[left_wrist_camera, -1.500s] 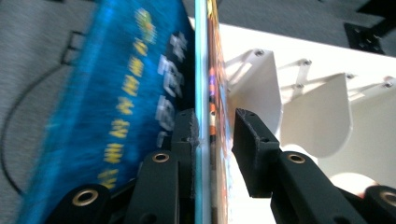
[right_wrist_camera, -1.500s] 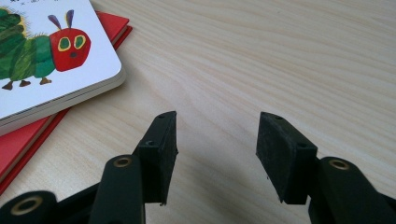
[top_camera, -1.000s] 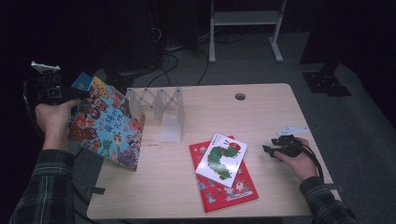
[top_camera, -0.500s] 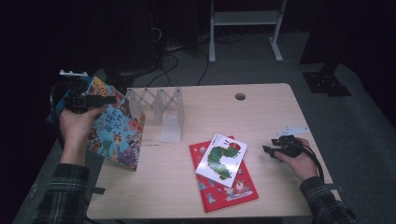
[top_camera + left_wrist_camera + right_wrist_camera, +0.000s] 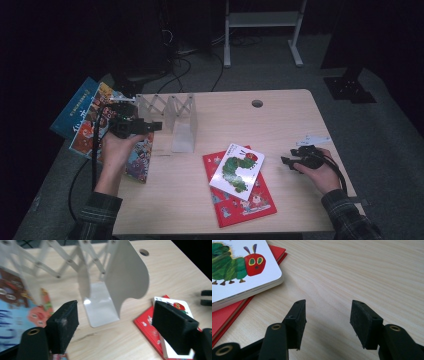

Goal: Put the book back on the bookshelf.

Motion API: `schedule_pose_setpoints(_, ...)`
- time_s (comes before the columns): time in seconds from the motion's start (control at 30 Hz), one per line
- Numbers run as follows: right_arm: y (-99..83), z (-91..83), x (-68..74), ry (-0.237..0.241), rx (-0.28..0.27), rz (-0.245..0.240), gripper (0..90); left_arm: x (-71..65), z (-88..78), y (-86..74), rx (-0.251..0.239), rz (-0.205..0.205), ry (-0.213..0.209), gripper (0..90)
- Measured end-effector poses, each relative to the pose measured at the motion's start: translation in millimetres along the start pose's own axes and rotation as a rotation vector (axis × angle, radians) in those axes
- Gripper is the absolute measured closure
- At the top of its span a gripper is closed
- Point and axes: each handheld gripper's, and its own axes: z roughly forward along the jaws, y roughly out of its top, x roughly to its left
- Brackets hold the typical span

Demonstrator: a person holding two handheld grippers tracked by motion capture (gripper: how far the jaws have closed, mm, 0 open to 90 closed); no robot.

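Observation:
A white expanding book rack (image 5: pixel 172 112) stands on the wooden table (image 5: pixel 280 120); in the left gripper view its curved end panel (image 5: pixel 125 277) is close ahead. My left gripper (image 5: pixel 154 126) points right at the rack. Its jaws (image 5: pixel 116 315) have just been opening, and nothing is between them. A colourful picture book (image 5: pixel 90 127) leans at the rack's left end and overhangs the table edge (image 5: pixel 15 315). A white caterpillar book (image 5: pixel 237 167) lies on a red book (image 5: pixel 245 202). My right gripper (image 5: pixel 287 159) rests on the table to their right, open and empty (image 5: pixel 328 312).
A blue book (image 5: pixel 72 107) lies behind the colourful one, off the table's left side. A round cable hole (image 5: pixel 257 103) is at the table's back. Cables and a white stand's legs (image 5: pixel 260 35) are on the dark floor beyond.
My left hand has moved right and down, from beyond the colourful book's left corner to just in front of the rack, and its jaws now stand wider. The right hand has not moved.

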Motion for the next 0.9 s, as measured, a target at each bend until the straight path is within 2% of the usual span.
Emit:
schedule_pose_setpoints(0.1,-0.1,-0.6,0.2,0.004,-0.003,-0.002,45.5,-7.8,9.2,-8.5,0.006,0.013,-0.027,16.3)
schedule_pose_setpoints(0.17,-0.2,-1.2,0.2,0.007,-0.006,-0.003,45.5,-12.2,15.1,-15.4,0.000,0.005,-0.054,15.3)
schedule_pose_setpoints(0.33,-0.1,-2.2,1.3,0.013,-0.008,-0.004,45.3,-26.5,31.5,-31.7,0.041,0.036,-0.069,8.7)
schedule_pose_setpoints(0.53,0.8,-2.2,4.4,0.022,-0.010,-0.014,45.2,-46.7,48.6,-51.2,0.022,0.053,-0.148,6.8)
schedule_pose_setpoints(0.6,1.2,-2.5,5.9,0.027,-0.010,-0.021,45.0,-51.4,57.3,-58.3,0.030,0.060,-0.168,4.2)
schedule_pose_setpoints(0.73,1.9,-3.2,9.3,0.037,-0.012,-0.030,44.7,-59.3,71.5,-67.8,0.075,0.096,-0.174,1.5)
schedule_pose_setpoints(0.83,2.6,-4.0,11.5,0.047,-0.014,-0.034,44.4,-63.9,76.8,-73.6,0.077,0.126,-0.171,1.4)
schedule_pose_setpoints(0.9,3.0,-4.2,13.2,0.051,-0.017,-0.038,44.3,-65.3,82.1,-78.4,0.095,0.135,-0.196,1.4)
